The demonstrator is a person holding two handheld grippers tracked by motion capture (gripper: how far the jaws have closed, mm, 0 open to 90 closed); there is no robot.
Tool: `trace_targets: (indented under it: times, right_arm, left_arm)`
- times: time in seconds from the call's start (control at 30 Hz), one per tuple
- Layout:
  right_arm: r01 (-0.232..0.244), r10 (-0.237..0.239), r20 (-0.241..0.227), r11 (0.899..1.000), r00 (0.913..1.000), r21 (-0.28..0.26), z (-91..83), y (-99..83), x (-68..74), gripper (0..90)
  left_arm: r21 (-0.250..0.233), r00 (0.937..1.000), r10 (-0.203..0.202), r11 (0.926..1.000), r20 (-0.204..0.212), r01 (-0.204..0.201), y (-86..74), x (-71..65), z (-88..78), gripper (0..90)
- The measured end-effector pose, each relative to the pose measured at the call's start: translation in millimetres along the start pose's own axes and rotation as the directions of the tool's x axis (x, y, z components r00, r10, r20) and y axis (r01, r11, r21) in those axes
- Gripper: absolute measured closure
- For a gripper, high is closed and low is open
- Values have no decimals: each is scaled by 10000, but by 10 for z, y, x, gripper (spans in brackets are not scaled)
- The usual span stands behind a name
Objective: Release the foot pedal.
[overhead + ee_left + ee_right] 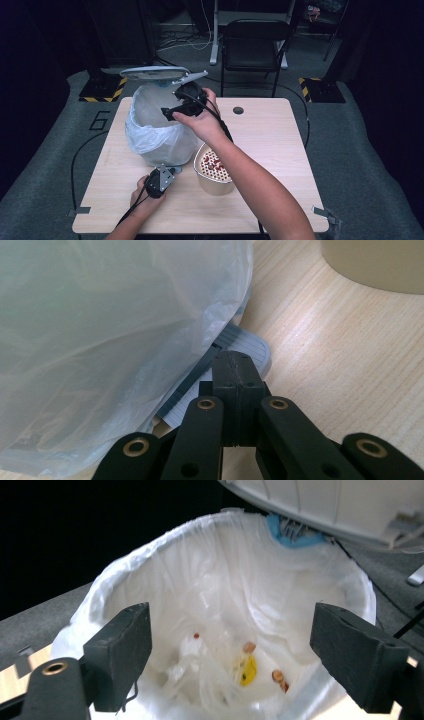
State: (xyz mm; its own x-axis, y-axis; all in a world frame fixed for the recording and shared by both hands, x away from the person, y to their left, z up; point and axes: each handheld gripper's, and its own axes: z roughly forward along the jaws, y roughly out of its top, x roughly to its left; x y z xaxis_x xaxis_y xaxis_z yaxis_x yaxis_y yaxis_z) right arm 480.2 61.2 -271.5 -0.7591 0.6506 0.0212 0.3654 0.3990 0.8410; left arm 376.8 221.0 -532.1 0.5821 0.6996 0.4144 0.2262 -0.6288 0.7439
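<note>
The pedal bin (160, 130), lined with a white bag and standing lid-up at the table's (270, 135) left rear, is gaping directly beneath the wide-open, empty right gripper (230, 655). The closed left gripper (235, 371) is pressing its grey pedal (247, 347).

Pedal bin (160, 125): upright at table's 10 o'clock, lined with a white translucent plastic bag (235, 610) folded over the rim and billowing down the outside. Lid (155, 74) raised, tilted back at 12 o'clock of the mouth. Grey ribbed foot pedal (240, 347) juts from the base at 6 o'clock, on the tabletop. Inside, at the bottom: yellow scrap (248, 670), a few reddish-brown bits.
</note>
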Motion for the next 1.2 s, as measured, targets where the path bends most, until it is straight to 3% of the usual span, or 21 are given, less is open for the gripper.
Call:
trace_targets:
  times: [0.43, 0.63, 0.87, 1.13, 1.2]
  right_arm:
    - [81, -81, 428, 10000, 9991, 3, -403, -313, -236, 191]
    - [194, -188, 875, 9998, 9960, -58, -547, -462, -392, 197]
    - [-14, 5, 1304, 10000, 9915, 64, -723, -616, -525, 208]
    - [-151, 162, 1495, 9998, 9886, -86, -921, -787, -627, 243]
    - [-148, 151, 1364, 9999, 9905, -32, -962, -868, -664, 263]
  left_arm:
    - [5, 9999, -121, 9999, 56, 121, 0, 5, 0, 900]
    - [33, 9999, -112, 9999, 65, 112, -1, 7, -3, 900]
    - [-20, 9999, -124, 9999, 22, 124, -3, 4, 0, 900]
    - [-42, 9998, -206, 9998, 51, 206, -6, -1, 2, 900]
    - [-18, 9998, -205, 9998, 68, 205, -6, 0, 0, 900]
